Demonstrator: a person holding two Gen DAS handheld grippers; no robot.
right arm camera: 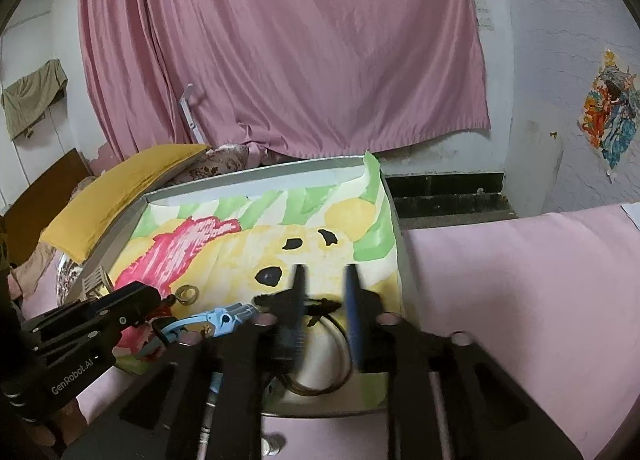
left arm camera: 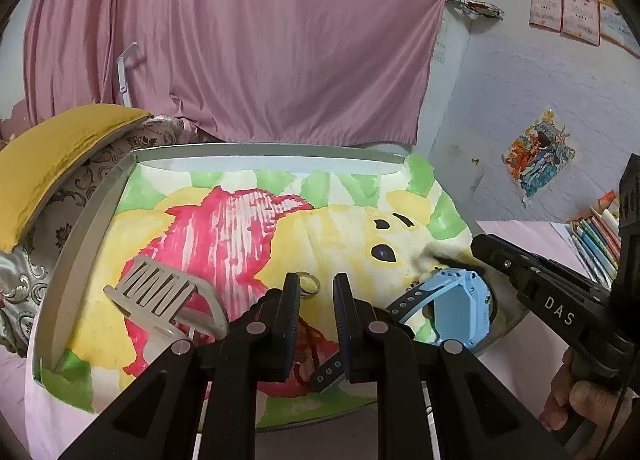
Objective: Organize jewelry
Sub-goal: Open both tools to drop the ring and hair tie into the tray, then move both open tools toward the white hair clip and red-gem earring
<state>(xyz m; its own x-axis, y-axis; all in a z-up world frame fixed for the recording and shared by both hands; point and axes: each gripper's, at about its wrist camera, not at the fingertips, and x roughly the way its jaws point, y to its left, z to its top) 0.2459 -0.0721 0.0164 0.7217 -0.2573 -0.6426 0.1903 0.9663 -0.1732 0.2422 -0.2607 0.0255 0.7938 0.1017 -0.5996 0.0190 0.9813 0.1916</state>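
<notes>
A metal tray (left arm camera: 76,256) lined with a painted paper holds the jewelry. In the left wrist view a blue watch (left arm camera: 460,304) lies at the tray's right, a metal ring (left arm camera: 310,284) just past my left gripper (left arm camera: 317,288), a beige hair clip (left arm camera: 160,296) at the left, and a red cord (left arm camera: 310,340) under the fingers. My left gripper is open and empty above the tray. My right gripper (right arm camera: 326,284) is open over a thin bangle (right arm camera: 320,376) and a small black item (right arm camera: 320,306) near the tray's (right arm camera: 256,176) front right. The watch (right arm camera: 218,320) and ring (right arm camera: 188,294) show to its left.
A pink cloth (right arm camera: 520,280) covers the surface around the tray. A yellow pillow (left arm camera: 52,156) lies at the left. A pink curtain (left arm camera: 240,40) hangs behind. Books (left arm camera: 596,236) stand at the right, by the wall.
</notes>
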